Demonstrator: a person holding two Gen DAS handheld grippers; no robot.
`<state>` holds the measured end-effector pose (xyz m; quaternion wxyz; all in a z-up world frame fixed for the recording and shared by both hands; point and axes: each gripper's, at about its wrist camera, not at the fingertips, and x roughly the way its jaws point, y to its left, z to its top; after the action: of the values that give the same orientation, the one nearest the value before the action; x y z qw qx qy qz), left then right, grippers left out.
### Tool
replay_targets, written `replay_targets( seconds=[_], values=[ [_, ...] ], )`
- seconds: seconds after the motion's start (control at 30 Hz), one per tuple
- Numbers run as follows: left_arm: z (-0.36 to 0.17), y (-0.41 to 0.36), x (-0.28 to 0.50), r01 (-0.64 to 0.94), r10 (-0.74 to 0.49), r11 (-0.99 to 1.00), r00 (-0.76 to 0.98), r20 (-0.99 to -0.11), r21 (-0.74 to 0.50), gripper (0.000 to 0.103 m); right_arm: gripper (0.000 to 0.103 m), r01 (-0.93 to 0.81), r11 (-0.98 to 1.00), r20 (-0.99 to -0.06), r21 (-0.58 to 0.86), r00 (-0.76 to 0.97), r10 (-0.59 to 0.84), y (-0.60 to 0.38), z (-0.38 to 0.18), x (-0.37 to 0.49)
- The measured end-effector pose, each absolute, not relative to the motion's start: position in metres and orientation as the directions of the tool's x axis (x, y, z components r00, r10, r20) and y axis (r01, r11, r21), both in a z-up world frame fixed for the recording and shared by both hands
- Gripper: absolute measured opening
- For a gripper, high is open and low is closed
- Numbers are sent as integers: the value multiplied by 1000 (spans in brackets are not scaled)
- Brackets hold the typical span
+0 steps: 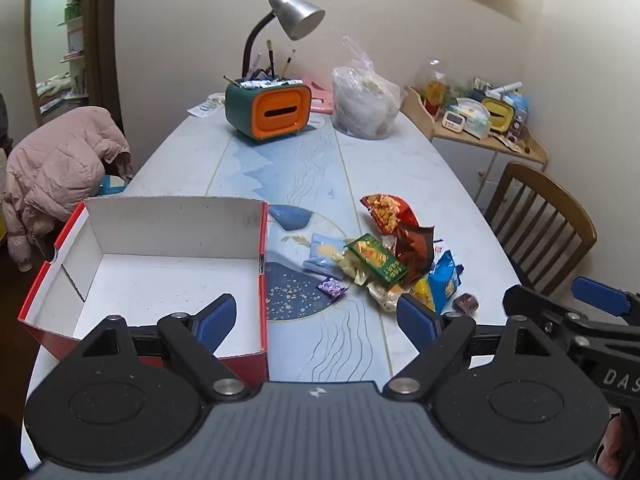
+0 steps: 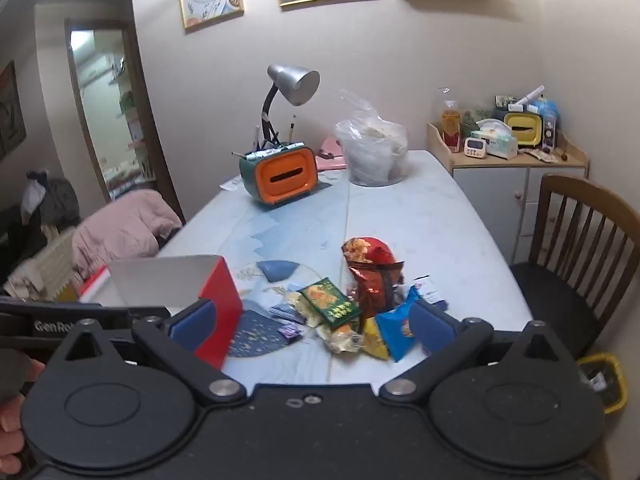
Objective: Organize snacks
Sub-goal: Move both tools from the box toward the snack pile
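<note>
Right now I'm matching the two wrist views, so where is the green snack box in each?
Left wrist: the green snack box lies right of centre, atop the snack pile, right of the red box.
Right wrist: the green snack box lies near centre, between the spread fingers, left of the blue bag.
Shared landmark: the orange tissue holder under the lamp.

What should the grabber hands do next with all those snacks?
Probably the right gripper, open and empty, should dip to the blue chip bag at the pile's near edge; the red box sits empty beside it.
</note>
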<state>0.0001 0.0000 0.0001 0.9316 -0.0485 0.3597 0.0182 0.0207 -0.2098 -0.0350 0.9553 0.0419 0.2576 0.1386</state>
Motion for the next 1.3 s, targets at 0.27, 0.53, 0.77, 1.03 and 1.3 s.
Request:
replay_targets(
  seconds=[0.27, 0.53, 0.77, 1.03, 1.3],
  values=[
    [15, 0, 2, -48, -31, 993, 764, -644, -104, 88, 103, -257, 962, -477, 97, 836, 272, -220, -26, 23],
    [18, -17, -12, -52, -13, 995, 792, -611, -88, 87, 103, -284, 957, -442, 64, 851, 282, -221, -21, 21],
    [21, -16, -14, -52, -9, 995, 796, -605, -82, 87, 102, -292, 954, -426, 68, 856, 293, -217, -19, 18],
    [21, -11, -16, -45, -15, 996, 793, -609, -83, 87, 102, -292, 954, -424, 68, 857, 293, -212, -20, 18],
    [22, -12, -15, -40, -16, 996, 795, -606, -78, 87, 103, -291, 954, -426, 78, 855, 296, -212, -21, 18]
  ],
)
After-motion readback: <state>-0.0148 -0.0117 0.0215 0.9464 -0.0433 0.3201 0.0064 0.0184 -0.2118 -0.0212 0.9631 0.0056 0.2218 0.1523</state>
